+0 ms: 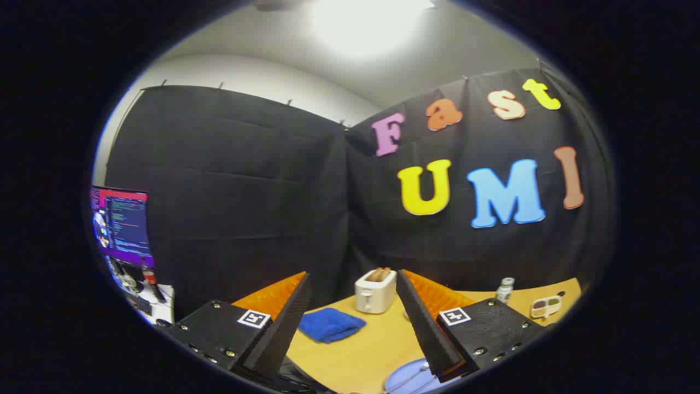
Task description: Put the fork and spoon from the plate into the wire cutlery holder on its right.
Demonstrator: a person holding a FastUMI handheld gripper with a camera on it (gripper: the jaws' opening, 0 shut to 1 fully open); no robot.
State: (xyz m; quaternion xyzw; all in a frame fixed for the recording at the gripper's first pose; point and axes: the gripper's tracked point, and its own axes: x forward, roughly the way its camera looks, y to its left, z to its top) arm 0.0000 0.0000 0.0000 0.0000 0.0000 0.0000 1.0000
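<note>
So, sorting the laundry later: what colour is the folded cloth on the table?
Blue; the cloth shows in the gripper view, ahead of the open tool.

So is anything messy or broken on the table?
Nothing looks broken or spilled. The blue cloth lies bunched up, not folded, on the table near the toaster, which stands upright with bread in it. The blue plate with cutlery sits just below the open gripper, whose fingers touch nothing.

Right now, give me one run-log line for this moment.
gripper: open, empty, above table | plate: below fingers, cutlery on it | towel, toaster: beyond | stage: pre-grasp
</note>
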